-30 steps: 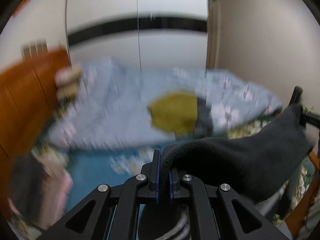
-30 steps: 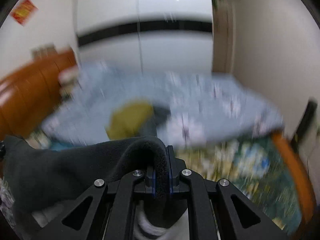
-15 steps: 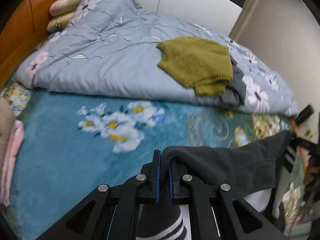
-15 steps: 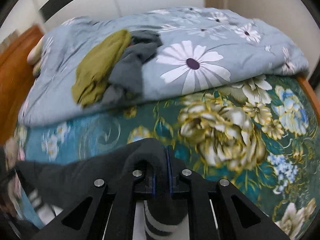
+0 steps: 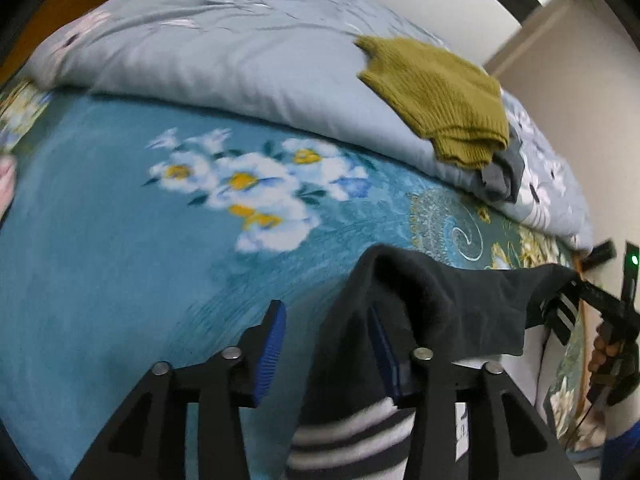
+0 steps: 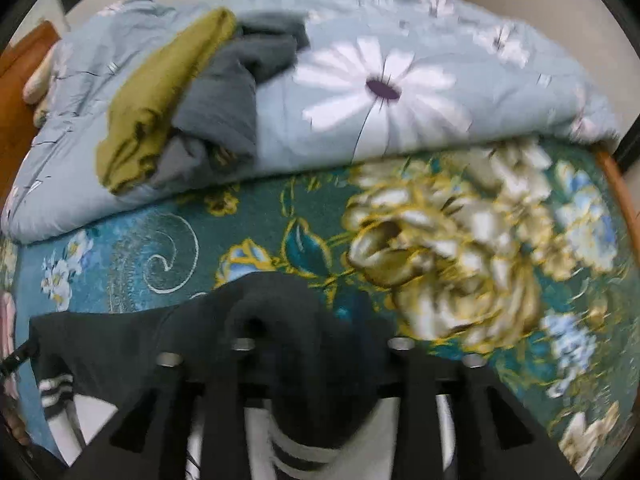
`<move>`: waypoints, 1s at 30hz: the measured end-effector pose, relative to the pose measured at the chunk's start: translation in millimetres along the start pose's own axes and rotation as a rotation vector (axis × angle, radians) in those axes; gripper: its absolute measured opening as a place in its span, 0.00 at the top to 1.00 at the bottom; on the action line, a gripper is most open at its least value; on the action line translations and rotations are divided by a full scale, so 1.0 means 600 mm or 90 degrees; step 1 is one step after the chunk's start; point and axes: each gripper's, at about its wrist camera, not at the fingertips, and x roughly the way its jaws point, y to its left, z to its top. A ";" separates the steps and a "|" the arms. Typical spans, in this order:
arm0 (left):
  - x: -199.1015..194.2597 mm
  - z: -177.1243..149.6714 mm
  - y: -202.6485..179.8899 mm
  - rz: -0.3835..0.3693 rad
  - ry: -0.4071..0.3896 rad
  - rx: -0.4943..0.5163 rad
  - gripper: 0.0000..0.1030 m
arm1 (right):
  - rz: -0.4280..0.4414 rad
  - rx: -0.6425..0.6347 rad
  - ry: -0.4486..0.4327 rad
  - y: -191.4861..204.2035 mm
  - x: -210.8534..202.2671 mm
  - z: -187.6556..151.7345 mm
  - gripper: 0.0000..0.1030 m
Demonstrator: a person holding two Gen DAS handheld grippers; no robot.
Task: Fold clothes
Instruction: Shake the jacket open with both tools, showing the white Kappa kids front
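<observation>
A grey floral duvet (image 5: 224, 48) lies on a teal flowered blanket (image 5: 120, 248).

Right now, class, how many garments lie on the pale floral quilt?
2: an olive knit sweater near the front edge of the quilt, and a grey garment partly tucked under the sweater. More could be hidden beneath them.

Colours across the bed

A teal blanket (image 5: 120, 272) with white-and-yellow flowers; a pale blue-grey quilt (image 5: 224, 52) printed with daisies; an olive-green sweater (image 5: 440, 92); a dark charcoal garment (image 5: 448, 300) with white stripes.
</observation>
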 end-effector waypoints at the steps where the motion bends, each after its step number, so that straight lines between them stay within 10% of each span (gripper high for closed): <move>1: -0.003 -0.010 0.010 -0.011 0.000 -0.019 0.50 | -0.018 -0.018 -0.024 0.003 -0.024 -0.010 0.54; 8: 0.020 -0.062 0.048 -0.059 0.057 -0.105 0.48 | 0.021 -0.129 -0.103 0.073 -0.116 -0.098 0.46; 12: 0.032 -0.083 0.048 -0.090 0.094 -0.114 0.45 | 0.208 -0.024 0.003 0.076 -0.052 -0.119 0.45; 20: 0.035 -0.108 0.067 -0.108 0.135 -0.142 0.39 | 0.310 0.253 0.110 0.042 0.086 -0.118 0.45; 30: 0.042 -0.117 0.075 -0.136 0.171 -0.155 0.39 | 0.360 0.213 0.107 0.099 0.058 -0.037 0.90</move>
